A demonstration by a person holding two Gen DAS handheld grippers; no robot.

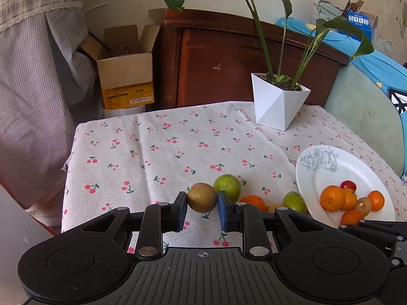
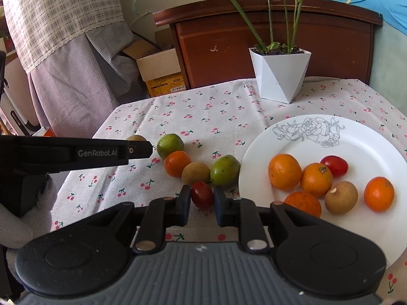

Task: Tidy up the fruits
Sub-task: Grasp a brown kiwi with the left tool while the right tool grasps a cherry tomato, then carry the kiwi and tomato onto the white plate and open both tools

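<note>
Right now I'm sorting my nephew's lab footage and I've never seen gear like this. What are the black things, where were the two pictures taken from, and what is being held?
The black shapes are hand-held two-finger grippers, one in each of a person's hands, each with a camera looking along its fingers. One picture comes from the left gripper, the other from the right gripper.

The left one appears closed on a brown fruit. The right one has its fingers around a red fruit, seemingly touching it.

On the cherry-print tablecloth sits a white plate holding oranges, a brown fruit and a red one. Beside it lie loose fruits: two green, one orange, one brown. A potted plant stands behind.
</note>
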